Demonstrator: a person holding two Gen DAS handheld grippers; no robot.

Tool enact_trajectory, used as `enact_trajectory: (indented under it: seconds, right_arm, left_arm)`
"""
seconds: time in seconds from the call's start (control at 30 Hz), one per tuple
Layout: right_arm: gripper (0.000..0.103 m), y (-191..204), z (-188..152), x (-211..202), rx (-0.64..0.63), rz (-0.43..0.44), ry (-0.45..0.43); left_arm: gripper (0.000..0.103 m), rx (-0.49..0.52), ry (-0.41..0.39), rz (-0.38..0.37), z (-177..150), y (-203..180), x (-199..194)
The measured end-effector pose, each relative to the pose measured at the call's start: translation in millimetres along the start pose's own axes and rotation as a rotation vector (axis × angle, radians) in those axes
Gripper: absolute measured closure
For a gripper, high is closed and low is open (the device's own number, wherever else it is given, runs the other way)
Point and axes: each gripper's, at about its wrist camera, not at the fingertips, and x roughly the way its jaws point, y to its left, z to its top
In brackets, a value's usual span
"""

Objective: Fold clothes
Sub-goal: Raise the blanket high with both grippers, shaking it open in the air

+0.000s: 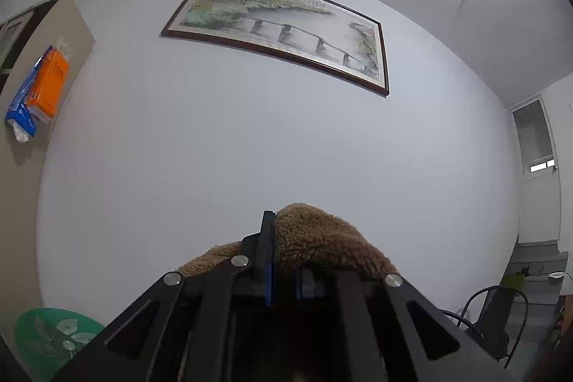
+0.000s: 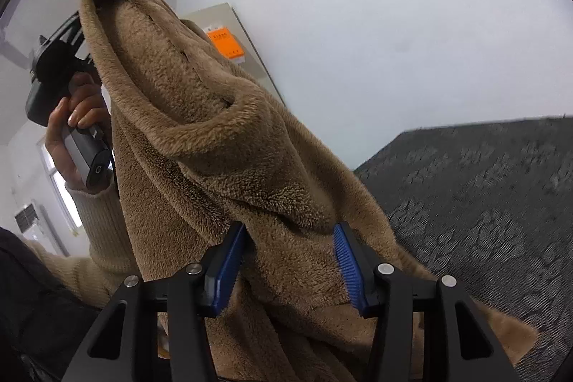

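From the left wrist camera, pointing up at a white wall, the left gripper [image 1: 274,238] has its blue-padded fingers pressed together on a fold of the brown fleece garment [image 1: 315,238], which bunches over the fingertips and drapes across the right side of the gripper frame. A framed landscape painting [image 1: 283,31] hangs on the wall above. An orange packet [image 1: 48,85] and a blue packet [image 1: 21,102] hang on a beige surface at the left, a green patterned object [image 1: 50,335] sits at the lower left, and a dark chair [image 1: 497,321] stands at the lower right.

From the right wrist camera, the right gripper [image 2: 290,260] has its jaws apart, with the garment [image 2: 215,138] hanging between the blue pads [image 2: 345,260]; whether the pads press the cloth I cannot tell. The garment hangs from the raised left gripper, held by a hand [image 2: 71,127] in a cream knit sleeve [image 2: 96,228]. Its lower end trails onto a dark grey patterned surface [image 2: 483,196] at the right.
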Motion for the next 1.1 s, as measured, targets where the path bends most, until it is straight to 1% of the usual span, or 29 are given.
enact_trajectory:
  seconds: [0.03,0.07,0.13,0.23,0.27,0.33,0.43,0.47,0.6,0.73,0.8,0.83,0.9,1.03,1.07,1.1]
  right_arm:
    - [0.082,0.7,-1.0,-1.1,0.000,-0.002,-0.003]
    - [0.087,1.6,-1.4,-2.6,-0.001,-0.011,-0.008]
    - [0.093,5.9,2.5,-10.3,-0.019,-0.096,-0.034]
    - [0.094,18.8,18.7,-39.3,-0.089,-0.320,-0.145]
    - [0.094,23.7,25.3,-54.5,-0.116,-0.401,-0.197]
    - [0.095,37.1,39.4,-85.9,-0.189,-0.601,-0.324]
    - [0.095,61.6,56.9,-129.0,-0.302,-0.849,-0.530]
    - [0.095,70.7,61.9,-141.8,-0.341,-0.920,-0.597]
    - [0.095,100.9,74.8,-169.4,-0.489,-1.117,-0.796]
    - [0.095,147.3,67.4,-182.2,-0.616,-1.236,-0.932]
    - [0.095,168.8,67.2,-188.6,-0.659,-1.260,-0.995]
    - [0.095,183.3,72.7,-188.4,-0.680,-1.266,-1.025]
    - [0.095,210.8,78.6,-192.0,-0.720,-1.277,-1.085]
    - [0.095,258.3,84.5,-205.6,-0.805,-1.283,-1.224]
    - [0.095,271.1,76.3,-210.5,-0.825,-1.285,-1.260]
    - [0.095,281.3,78.3,-213.5,-0.843,-1.288,-1.296]
  left_arm:
    - [0.094,0.000,0.004,0.004,-0.8,0.6,1.2]
    - [0.094,0.000,0.007,0.010,-1.5,1.3,2.5]
    - [0.094,-0.007,0.010,0.022,-2.4,4.2,3.8]
    - [0.094,-0.018,0.007,0.038,-1.5,9.4,3.6]
    - [0.094,-0.021,0.005,0.043,-1.4,10.7,3.3]
    - [0.094,-0.023,0.002,0.055,-1.9,12.4,2.6]
    - [0.094,-0.027,0.008,0.055,-5.5,12.3,4.5]
    - [0.094,-0.027,0.013,0.051,-7.3,11.3,5.6]
    - [0.094,-0.022,0.027,0.025,-14.0,4.8,7.6]
    - [0.094,-0.025,0.010,0.004,-13.3,-0.1,2.7]
    - [0.094,-0.032,-0.030,0.002,-6.0,-0.1,-6.2]
    - [0.094,-0.036,-0.054,0.001,-1.6,0.1,-11.3]
    - [0.094,-0.041,-0.114,0.000,10.5,-0.3,-24.7]
    - [0.093,-0.023,-0.267,-0.004,40.8,-6.4,-59.7]
    - [0.093,-0.013,-0.302,-0.006,47.9,-8.7,-68.5]
    - [0.093,-0.001,-0.334,-0.009,54.5,-11.2,-76.3]
